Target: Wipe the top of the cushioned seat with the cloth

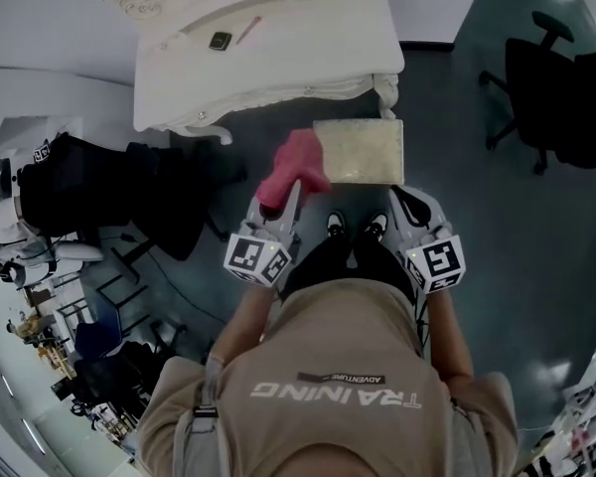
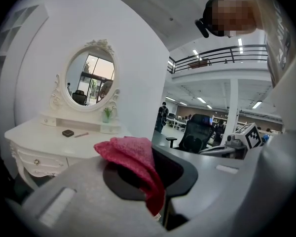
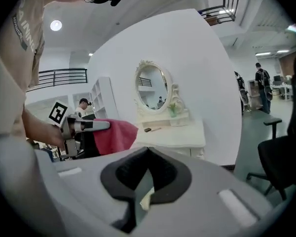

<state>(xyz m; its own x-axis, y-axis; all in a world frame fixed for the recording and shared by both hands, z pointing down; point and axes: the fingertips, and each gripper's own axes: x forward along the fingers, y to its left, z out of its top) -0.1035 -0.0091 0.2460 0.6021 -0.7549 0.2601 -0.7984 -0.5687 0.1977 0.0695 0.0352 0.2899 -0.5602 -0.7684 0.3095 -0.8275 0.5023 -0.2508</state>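
The cushioned seat (image 1: 358, 151) is a cream square pad just in front of the person's feet. A pink cloth (image 1: 293, 167) hangs bunched over the seat's left edge, with my left gripper (image 1: 286, 199) shut on it. In the left gripper view the cloth (image 2: 130, 154) drapes from between the jaws of the left gripper (image 2: 155, 152). My right gripper (image 1: 407, 202) hovers by the seat's near right corner, shut and holding nothing. The right gripper (image 3: 147, 149) has its tips meeting, and a sliver of the cream seat (image 3: 147, 199) shows below them. That view also shows the cloth (image 3: 116, 135) at left.
A white dressing table (image 1: 278, 48) stands right behind the seat, with a small black item (image 1: 220, 40) and a pen on it. Its oval mirror (image 2: 90, 80) sits against the wall. A black office chair (image 1: 551, 97) is at far right; dark furniture (image 1: 89, 192) lies at left.
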